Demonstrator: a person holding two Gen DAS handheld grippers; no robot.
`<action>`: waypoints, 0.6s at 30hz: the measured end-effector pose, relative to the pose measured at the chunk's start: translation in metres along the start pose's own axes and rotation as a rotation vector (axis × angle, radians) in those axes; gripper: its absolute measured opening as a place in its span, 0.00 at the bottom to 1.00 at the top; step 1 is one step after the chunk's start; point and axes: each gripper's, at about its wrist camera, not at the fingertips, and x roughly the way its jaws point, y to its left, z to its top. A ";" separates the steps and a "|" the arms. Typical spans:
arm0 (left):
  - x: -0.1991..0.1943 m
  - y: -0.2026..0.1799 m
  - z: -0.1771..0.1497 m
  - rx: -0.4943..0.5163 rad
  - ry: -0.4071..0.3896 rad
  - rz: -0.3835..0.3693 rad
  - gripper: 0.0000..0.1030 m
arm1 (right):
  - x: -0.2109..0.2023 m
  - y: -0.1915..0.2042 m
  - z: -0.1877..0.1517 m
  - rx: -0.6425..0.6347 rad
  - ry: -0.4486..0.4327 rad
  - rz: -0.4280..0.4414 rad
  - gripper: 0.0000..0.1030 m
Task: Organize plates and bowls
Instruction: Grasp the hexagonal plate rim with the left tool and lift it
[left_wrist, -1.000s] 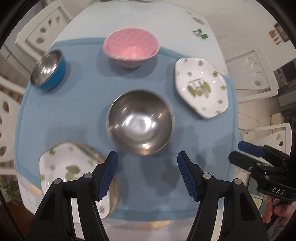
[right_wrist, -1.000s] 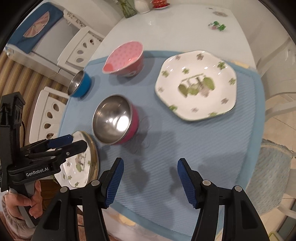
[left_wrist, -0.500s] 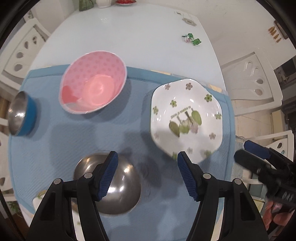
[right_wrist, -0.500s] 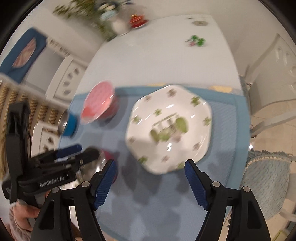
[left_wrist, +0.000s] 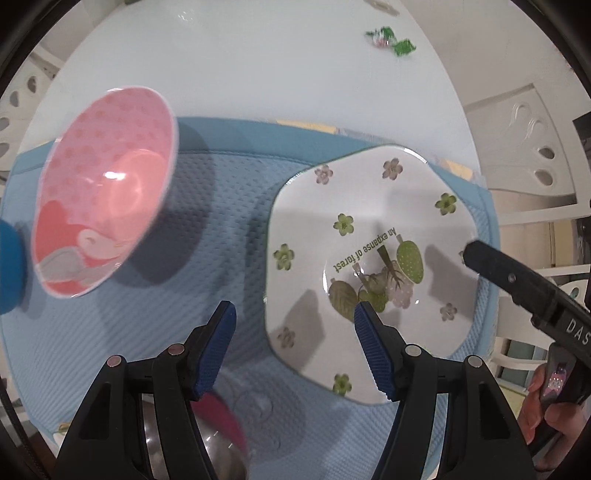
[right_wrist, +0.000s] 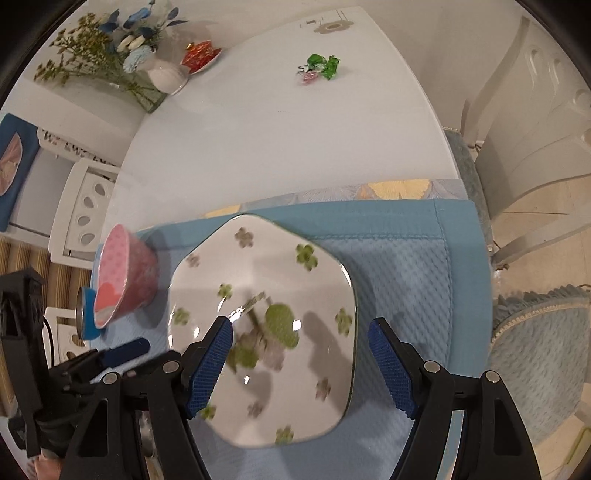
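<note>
White glazed plate (left_wrist: 373, 258), wavy-edged and roughly hexagonal, printed with green and mauve flowers, leaves and the words "An expanse of forest": it lies flat on the light blue dimple-textured fabric mat (left_wrist: 221, 229), at 3 o'clock in your left wrist view.

Pink dotted bowl with a glossy inside (left_wrist: 103, 206): on the mat at 9 o'clock, well apart from the plate.

Steel bowl with a magenta outside (left_wrist: 221, 435): at 6 o'clock, partly hidden by your left gripper.

Left gripper (left_wrist: 293, 345): blue ribbed pads spread, nothing between them; one pad hangs over the plate's edge.

Right gripper (right_wrist: 301, 363): jaws have just been opening, now spread above the plate, not pressing it.
</note>
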 end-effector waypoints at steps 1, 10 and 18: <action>0.004 -0.002 0.001 0.004 0.007 -0.001 0.63 | 0.005 -0.002 0.002 0.000 0.000 0.010 0.72; 0.028 -0.012 0.005 0.040 0.034 -0.014 0.59 | 0.034 -0.007 0.003 -0.045 0.009 0.039 0.65; 0.029 -0.007 0.011 0.045 0.002 -0.013 0.46 | 0.037 -0.007 0.008 -0.095 -0.008 0.056 0.53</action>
